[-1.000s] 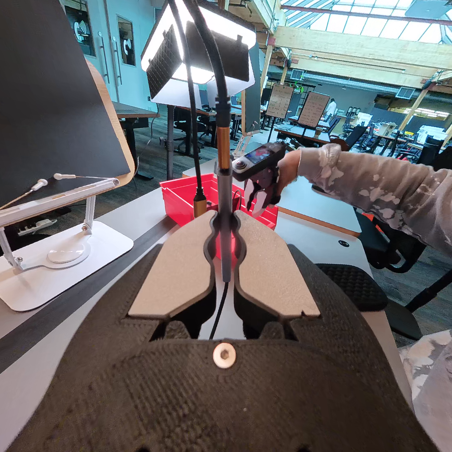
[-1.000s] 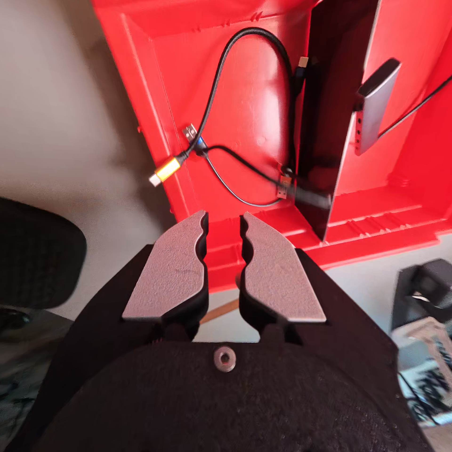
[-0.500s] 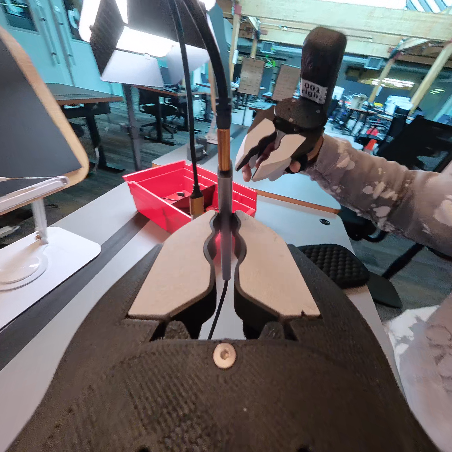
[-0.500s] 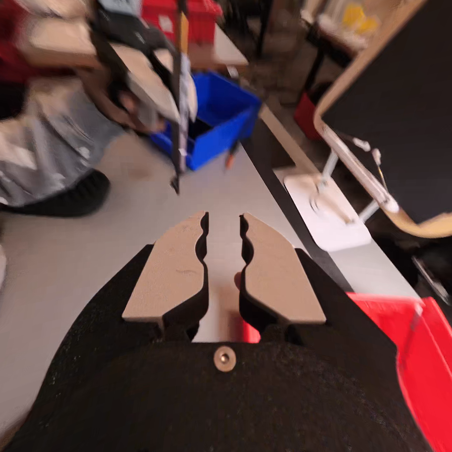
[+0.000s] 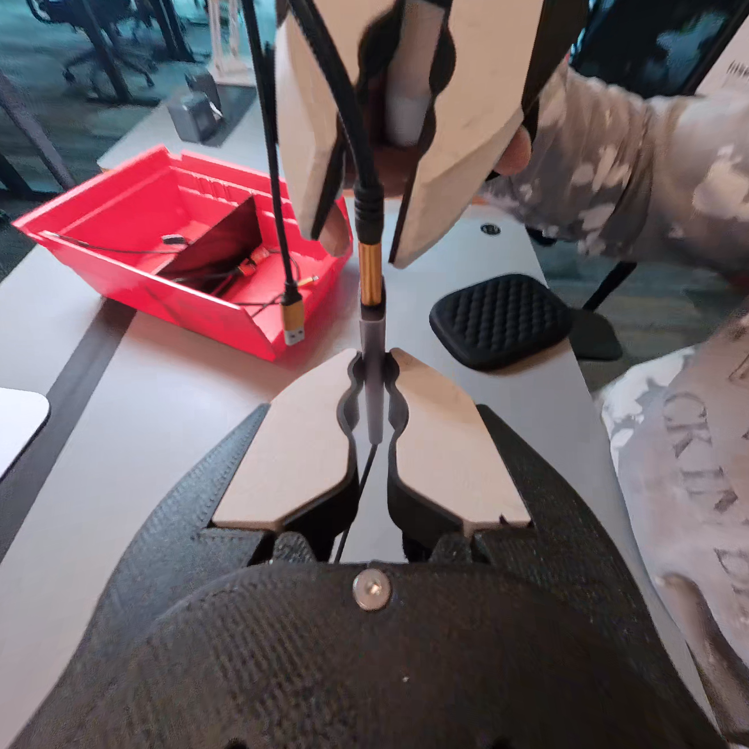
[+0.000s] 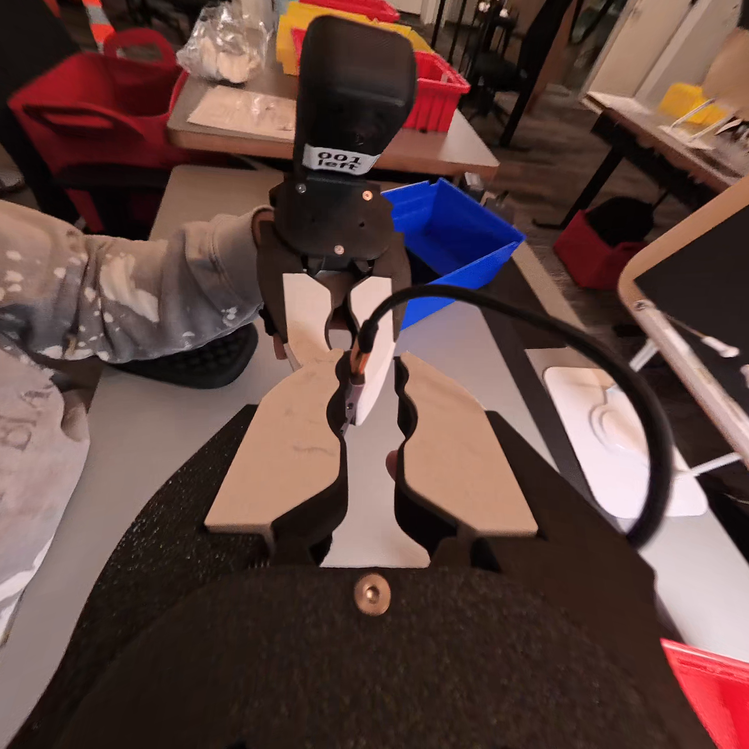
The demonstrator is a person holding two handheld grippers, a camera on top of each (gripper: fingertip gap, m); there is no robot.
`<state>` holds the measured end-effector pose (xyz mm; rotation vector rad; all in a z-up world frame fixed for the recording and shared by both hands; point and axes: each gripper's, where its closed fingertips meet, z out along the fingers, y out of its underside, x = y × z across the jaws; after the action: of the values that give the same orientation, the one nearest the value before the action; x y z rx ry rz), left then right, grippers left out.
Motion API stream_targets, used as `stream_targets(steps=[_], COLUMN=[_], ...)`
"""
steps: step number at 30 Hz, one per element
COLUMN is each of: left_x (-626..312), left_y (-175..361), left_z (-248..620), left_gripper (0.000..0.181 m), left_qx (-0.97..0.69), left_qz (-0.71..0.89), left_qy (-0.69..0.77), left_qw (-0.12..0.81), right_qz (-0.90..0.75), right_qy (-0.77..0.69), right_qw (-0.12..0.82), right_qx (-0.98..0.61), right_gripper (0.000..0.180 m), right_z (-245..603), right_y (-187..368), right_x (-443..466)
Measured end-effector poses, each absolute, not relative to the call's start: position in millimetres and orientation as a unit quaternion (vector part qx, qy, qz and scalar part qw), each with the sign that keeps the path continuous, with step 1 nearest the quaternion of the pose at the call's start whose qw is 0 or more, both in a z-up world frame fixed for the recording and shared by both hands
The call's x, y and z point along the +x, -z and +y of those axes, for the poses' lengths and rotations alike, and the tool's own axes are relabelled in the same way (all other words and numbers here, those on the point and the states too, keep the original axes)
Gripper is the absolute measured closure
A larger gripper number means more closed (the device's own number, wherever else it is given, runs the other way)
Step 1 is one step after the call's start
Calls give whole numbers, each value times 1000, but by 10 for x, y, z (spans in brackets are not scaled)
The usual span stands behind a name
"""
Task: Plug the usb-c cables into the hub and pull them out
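Note:
My left gripper (image 5: pixel 373 352) is shut on a slim grey hub (image 5: pixel 372 389) and holds it upright above the table. A gold usb-c plug (image 5: pixel 371 279) on a thick black cable (image 5: pixel 356 133) sits in the hub's top end. The cable's other gold connector (image 5: pixel 292 316) dangles free to the left. My right gripper (image 5: pixel 364 247) is open, its fingers on either side of the cable just above the plug, not touching it. In the right wrist view the open right gripper (image 6: pixel 369 358) faces the hub (image 6: pixel 352 399) and plug (image 6: pixel 358 358), and the cable (image 6: pixel 608 356) loops off right.
A red bin (image 5: pixel 121 259) with a black divider and more cables sits on the grey table at the left. A black padded armrest (image 5: pixel 498 320) lies at the right edge. A blue bin (image 6: pixel 446 243) and a white stand base (image 6: pixel 600 437) sit beyond.
My right gripper left the red bin, swung round and came close to the hub, open around the cable. My left gripper kept its hold on the hub and tilted down.

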<state>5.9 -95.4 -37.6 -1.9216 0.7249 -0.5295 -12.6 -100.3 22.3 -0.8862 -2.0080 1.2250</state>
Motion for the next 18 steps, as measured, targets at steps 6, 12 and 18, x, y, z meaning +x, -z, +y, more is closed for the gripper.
stream_targets(steps=[6, 12, 18], left_x=[97, -264, 220], left_y=[481, -99, -101], left_z=[-888, -774, -811], left_gripper=[171, 159, 163], left_qx=[-800, -730, -679], left_qz=[301, 178, 196], left_qy=[205, 219, 383], left_qw=[477, 622, 595], right_qz=[-747, -617, -499], right_qy=[-470, -542, -622], right_qw=[324, 415, 467], right_qx=[-340, -391, -382], right_gripper=[172, 174, 174], right_z=[-992, -496, -174], right_y=[-109, -422, -802], right_x=[-71, -128, -141])
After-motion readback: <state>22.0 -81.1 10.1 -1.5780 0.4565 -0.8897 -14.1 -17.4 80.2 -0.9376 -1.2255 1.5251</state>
